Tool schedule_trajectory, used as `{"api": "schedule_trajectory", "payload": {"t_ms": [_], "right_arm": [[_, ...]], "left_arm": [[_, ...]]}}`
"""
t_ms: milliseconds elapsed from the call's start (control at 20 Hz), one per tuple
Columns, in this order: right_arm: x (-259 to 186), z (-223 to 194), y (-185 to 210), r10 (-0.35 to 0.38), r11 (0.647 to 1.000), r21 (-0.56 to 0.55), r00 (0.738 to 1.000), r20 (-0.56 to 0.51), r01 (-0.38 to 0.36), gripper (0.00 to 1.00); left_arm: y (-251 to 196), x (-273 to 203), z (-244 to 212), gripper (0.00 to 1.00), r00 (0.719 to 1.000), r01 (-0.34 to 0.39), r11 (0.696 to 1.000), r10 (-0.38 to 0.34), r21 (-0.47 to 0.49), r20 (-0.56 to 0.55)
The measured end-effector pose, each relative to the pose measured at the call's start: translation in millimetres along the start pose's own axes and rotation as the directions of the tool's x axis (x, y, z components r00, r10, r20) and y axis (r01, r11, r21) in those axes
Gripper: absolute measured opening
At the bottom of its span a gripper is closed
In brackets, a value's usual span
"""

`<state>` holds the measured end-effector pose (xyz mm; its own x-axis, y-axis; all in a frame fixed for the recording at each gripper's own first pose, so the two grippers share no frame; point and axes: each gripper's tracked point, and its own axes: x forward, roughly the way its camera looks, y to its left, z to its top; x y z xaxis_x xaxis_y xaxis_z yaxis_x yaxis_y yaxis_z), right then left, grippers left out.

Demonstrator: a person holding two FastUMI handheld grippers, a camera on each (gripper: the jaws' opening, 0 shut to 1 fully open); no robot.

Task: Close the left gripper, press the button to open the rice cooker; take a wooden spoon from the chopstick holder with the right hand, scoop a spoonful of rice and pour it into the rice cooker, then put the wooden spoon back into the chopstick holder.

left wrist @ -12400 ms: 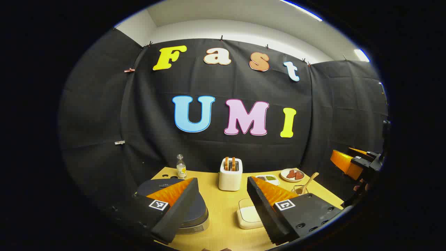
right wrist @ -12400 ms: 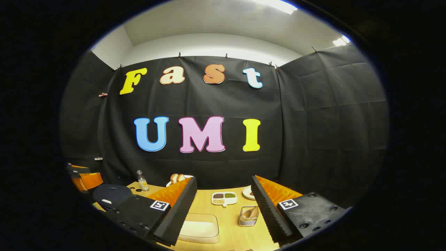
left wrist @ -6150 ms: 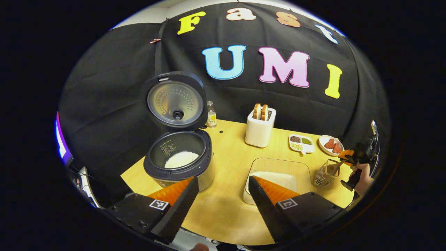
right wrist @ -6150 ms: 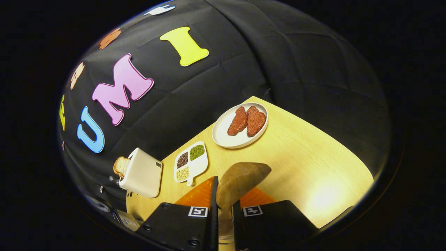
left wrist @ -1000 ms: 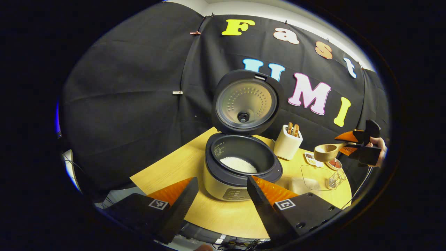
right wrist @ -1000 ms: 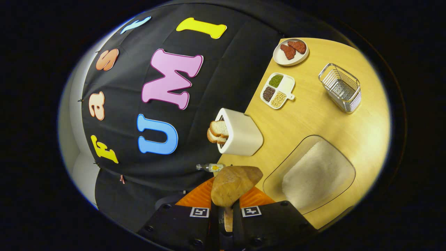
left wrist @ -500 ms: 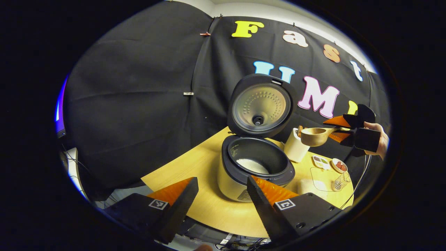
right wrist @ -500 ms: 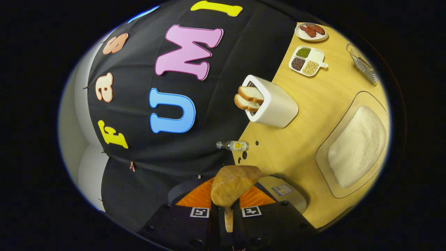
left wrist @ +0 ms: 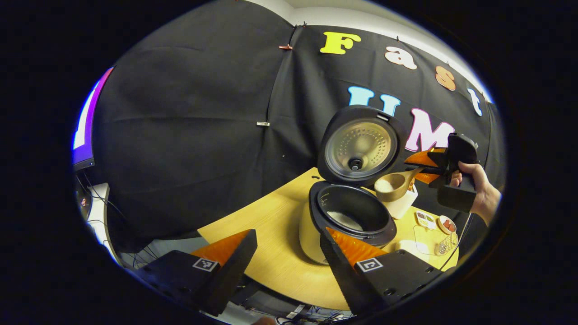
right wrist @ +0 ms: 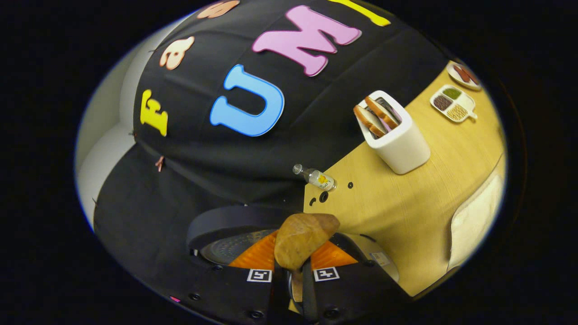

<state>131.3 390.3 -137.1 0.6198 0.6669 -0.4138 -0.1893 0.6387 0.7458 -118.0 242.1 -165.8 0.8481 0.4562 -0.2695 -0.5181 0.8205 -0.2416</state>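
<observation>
1. Where the right gripper (right wrist: 291, 275) looks along its own fingers, both of them press on the handle of the wooden spoon (right wrist: 301, 246), whose bowl blocks the gap; its inside is turned away in that view.
2. Seen from the left gripper view, the same spoon (left wrist: 392, 187) carries a small heap of white rice and sits tilted above the far rim of the rice cooker (left wrist: 350, 214), with a hand (left wrist: 481, 192) holding the right gripper (left wrist: 420, 164).
3. Inside the cooker's dark pot lies a patch of white rice; its lid (left wrist: 359, 146) stands upright.
4. At the bottom of its own view, the left gripper (left wrist: 289, 248) has its fingers spread wide, holding nothing, near the cooker's front.
5. Farther right, the rice tray (left wrist: 422, 243) and the wire chopstick holder (left wrist: 445, 246) are small and hard to make out.
6. Behind the spoon, a white toaster (right wrist: 397, 135) holds bread slices, beside a small bottle (right wrist: 316, 177); the rice tray (right wrist: 476, 216) is cut off at the edge.
</observation>
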Motion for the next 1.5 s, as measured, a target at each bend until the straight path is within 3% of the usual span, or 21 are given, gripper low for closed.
{"api": "schedule_trajectory", "payload": {"t_ms": [100,300,750,850,950,1100,1150,1200,1350,1500], "right_arm": [[8,-8,5,0.008,0.990,-0.143,1.000,0.001,-0.008,0.18],[20,-24,21,0.042,0.944,-0.327,0.999,0.000,-0.040,0.19],[33,-46,42,0.118,0.788,-0.608,0.993,-0.004,-0.096,0.19],[32,-49,51,0.146,0.749,-0.653,0.989,-0.012,-0.118,0.18],[31,-53,61,0.172,0.695,-0.706,0.985,-0.023,-0.138,0.18],[26,-60,77,0.233,0.560,-0.812,0.972,-0.039,-0.167,0.18],[24,-67,84,0.251,0.522,-0.833,0.966,-0.053,-0.182,0.14],[22,-73,89,0.266,0.494,-0.846,0.962,-0.070,-0.198,0.18],[16,-89,97,0.291,0.402,-0.887,0.950,-0.112,-0.228,0.18],[12,-106,97,0.315,0.282,-0.927,0.936,-0.154,-0.247,0.18]], "left_arm": [[5,2,-3,0.95,1.000,-0.012,1.000,0.012,0.006,-0.004],[6,4,-5,0.95,1.000,-0.015,0.999,0.016,0.039,-0.013],[4,15,6,0.92,1.000,-0.013,0.995,0.015,0.104,-0.013],[3,20,7,0.95,1.000,-0.011,0.995,0.013,0.103,-0.014],[3,23,7,0.95,1.000,-0.008,0.995,0.010,0.097,-0.015],[3,25,10,0.95,1.000,-0.009,0.995,0.010,0.101,-0.007],[2,25,11,0.95,1.000,-0.008,0.995,0.008,0.101,-0.003],[2,24,13,0.95,1.000,-0.008,0.995,0.008,0.099,0.000],[5,25,13,0.95,1.000,-0.016,0.996,0.016,0.085,0.004],[6,22,12,0.95,1.000,-0.018,0.997,0.018,0.077,0.008]]}}
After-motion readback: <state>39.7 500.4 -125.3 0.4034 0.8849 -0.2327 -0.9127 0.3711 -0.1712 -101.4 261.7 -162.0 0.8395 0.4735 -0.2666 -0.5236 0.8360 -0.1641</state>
